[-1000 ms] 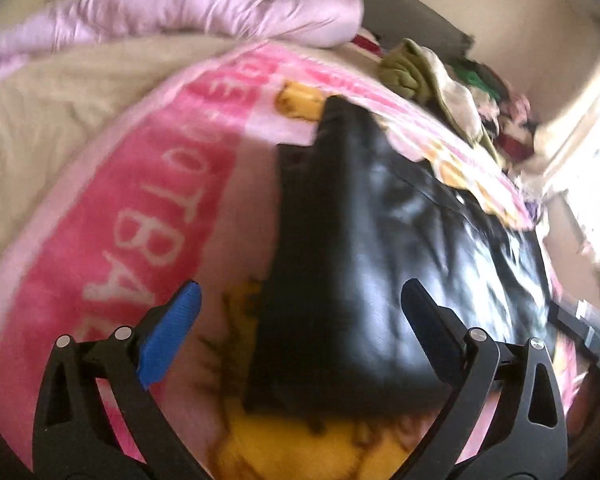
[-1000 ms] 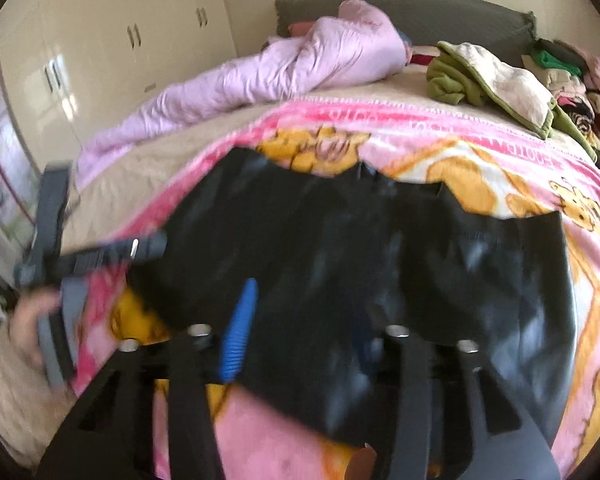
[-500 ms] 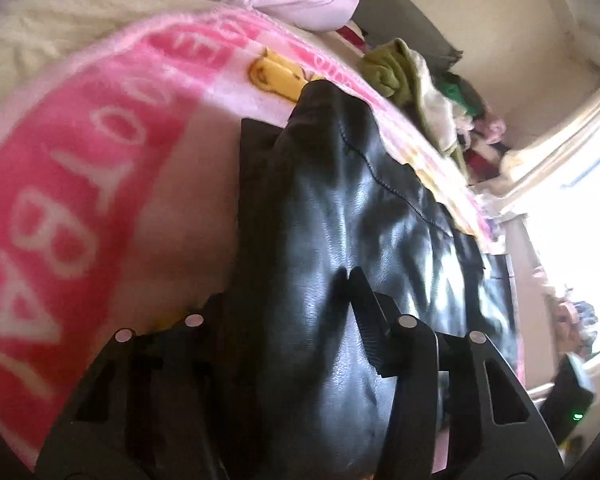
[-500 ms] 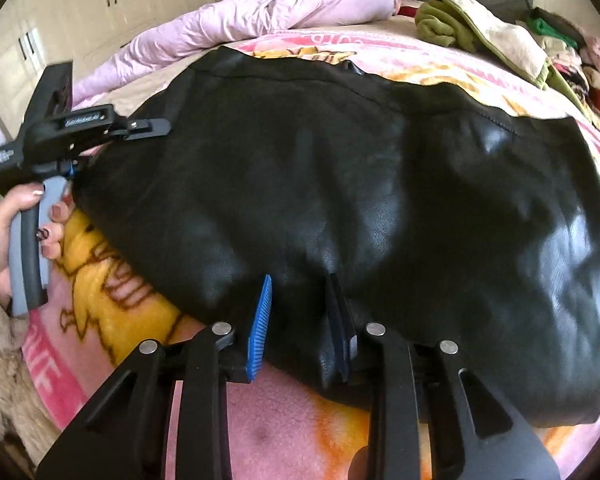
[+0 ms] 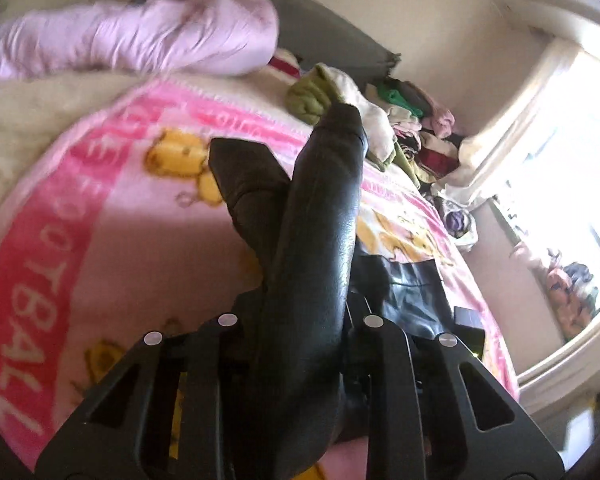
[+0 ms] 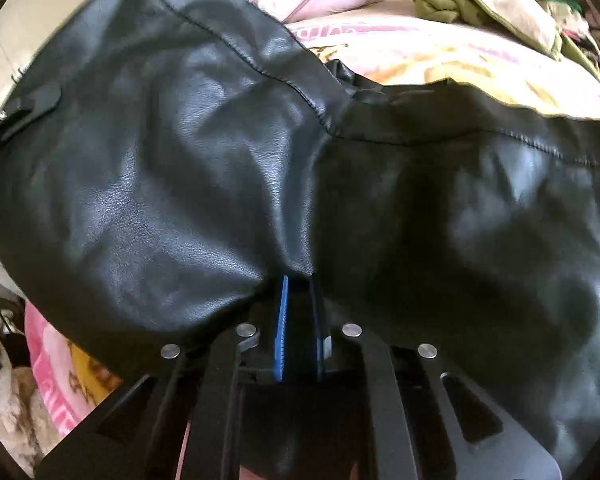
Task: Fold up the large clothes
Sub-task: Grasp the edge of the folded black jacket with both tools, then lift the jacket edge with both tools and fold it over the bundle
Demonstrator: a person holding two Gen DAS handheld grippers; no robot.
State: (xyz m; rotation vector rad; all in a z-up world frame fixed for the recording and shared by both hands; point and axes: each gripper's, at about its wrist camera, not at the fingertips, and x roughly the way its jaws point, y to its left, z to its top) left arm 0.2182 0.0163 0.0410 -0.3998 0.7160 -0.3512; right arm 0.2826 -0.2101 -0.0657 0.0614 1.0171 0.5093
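One bed point(image 5: 28, 128), covered by one pink cartoon-print blanket point(image 5: 112, 224) with white lettering along its border. One black leather garment point(image 6: 188, 152) lies across the blanket; its left portion is lifted clear of the bed, the rest still spread on the blanket toward the window side. In the right wrist view the garment fills most of the frame and hides the blanket beneath it.

One pale pink puffer jacket point(image 5: 148, 40) lies along the head of the bed, well apart from the black garment. One olive-green and cream garment point(image 5: 320, 96) sits just beyond the raised leather. One mixed pile of clothes point(image 5: 420, 136) occupies the corner by the bright window point(image 5: 572, 184), item count not determinable.

Two tools. Left tool point(image 5: 300, 320): jaws closing, a raised fold of the black leather clamped between them; that fold blocks the middle of its view. Right tool point(image 6: 300, 292): jaws closed on the garment's near edge, blue pads point(image 6: 282, 328) nearly together with leather pinched at their tips.
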